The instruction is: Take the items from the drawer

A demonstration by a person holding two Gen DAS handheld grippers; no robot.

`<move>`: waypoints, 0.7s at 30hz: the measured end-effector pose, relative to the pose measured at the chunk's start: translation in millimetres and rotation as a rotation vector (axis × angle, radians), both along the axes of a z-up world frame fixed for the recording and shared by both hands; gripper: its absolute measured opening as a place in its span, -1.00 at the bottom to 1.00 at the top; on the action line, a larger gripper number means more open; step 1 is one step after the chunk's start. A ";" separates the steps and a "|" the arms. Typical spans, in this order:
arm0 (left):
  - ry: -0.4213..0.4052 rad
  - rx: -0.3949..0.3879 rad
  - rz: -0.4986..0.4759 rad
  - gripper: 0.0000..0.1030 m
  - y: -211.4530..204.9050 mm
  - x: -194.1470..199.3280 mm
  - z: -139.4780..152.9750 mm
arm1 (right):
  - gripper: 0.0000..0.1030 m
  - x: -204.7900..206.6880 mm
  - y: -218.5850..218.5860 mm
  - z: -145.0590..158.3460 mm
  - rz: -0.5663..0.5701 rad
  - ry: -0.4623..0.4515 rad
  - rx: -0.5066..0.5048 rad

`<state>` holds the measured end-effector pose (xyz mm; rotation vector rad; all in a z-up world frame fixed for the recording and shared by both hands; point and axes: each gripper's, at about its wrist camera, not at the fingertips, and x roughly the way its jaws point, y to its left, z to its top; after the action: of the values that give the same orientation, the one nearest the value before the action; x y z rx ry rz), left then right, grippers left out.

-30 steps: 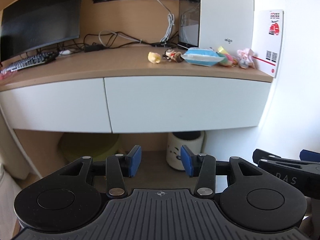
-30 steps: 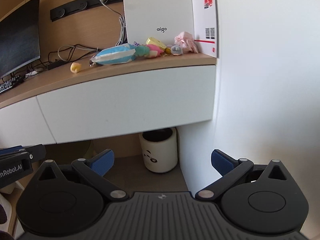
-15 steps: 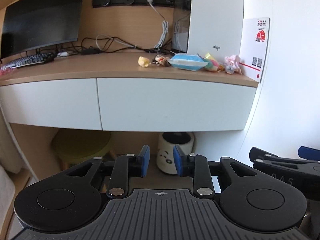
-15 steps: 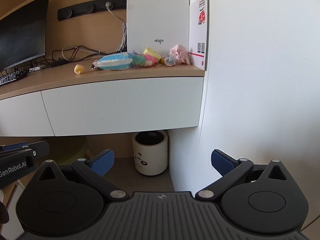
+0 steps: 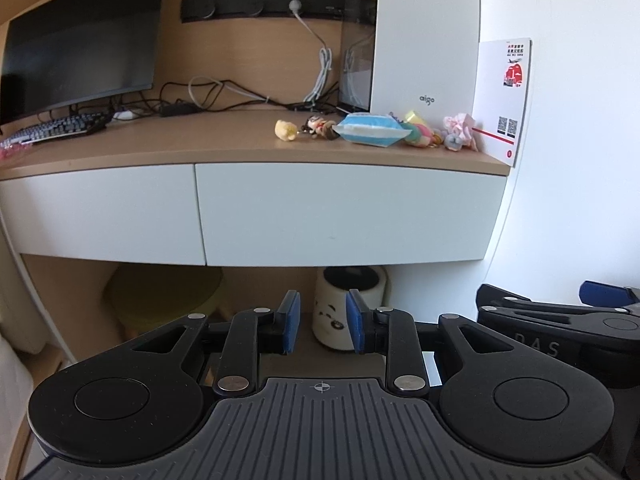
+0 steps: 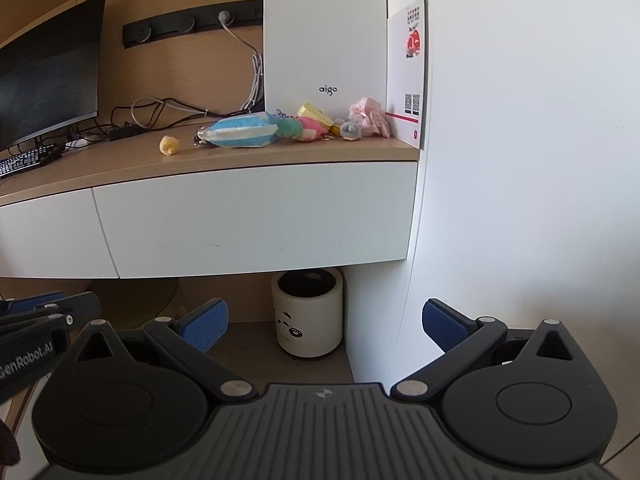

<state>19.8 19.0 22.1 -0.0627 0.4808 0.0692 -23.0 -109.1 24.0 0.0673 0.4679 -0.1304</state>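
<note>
Two white drawer fronts sit shut under the wooden desktop: the right drawer (image 5: 348, 212) (image 6: 256, 216) and the left drawer (image 5: 100, 212). On the desktop above lie a yellow toy (image 5: 285, 129) (image 6: 169, 145), a small figurine (image 5: 318, 126), a blue-and-white pack (image 5: 372, 130) (image 6: 244, 130), colourful plush bits (image 6: 306, 128) and a pink toy (image 5: 460, 124) (image 6: 368, 116). My left gripper (image 5: 323, 324) hangs in front of and below the drawers, its jaws narrowed to a small gap with nothing between them. My right gripper (image 6: 324, 326) is wide open and empty, to the right of the left one.
A panda-faced bin (image 5: 348, 312) (image 6: 308, 312) stands under the desk beside a yellow-green stool (image 5: 160, 300). On the desk are a monitor (image 5: 80, 60), a keyboard (image 5: 60, 128), cables and a white tower case (image 5: 424, 40). A white wall (image 6: 520, 160) closes the right side.
The left jaws have closed from a medium gap to a narrow one. Both grippers have drawn back a little from the desk. The right jaws stay wide.
</note>
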 end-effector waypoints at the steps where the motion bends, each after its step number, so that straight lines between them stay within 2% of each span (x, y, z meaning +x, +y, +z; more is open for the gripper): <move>1: 0.001 -0.001 0.000 -0.44 0.2 -0.7 -0.1 | 1.00 0.4 0.5 0.0 0.003 0.003 -0.001; 21: 0.006 0.014 -0.006 -0.44 4.4 3.8 -0.4 | 1.00 4.1 10.4 1.7 0.006 0.001 -0.012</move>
<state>23.6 23.4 21.7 -0.0469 0.4865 0.0666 -18.9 -98.7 25.7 0.0539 0.4681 -0.1279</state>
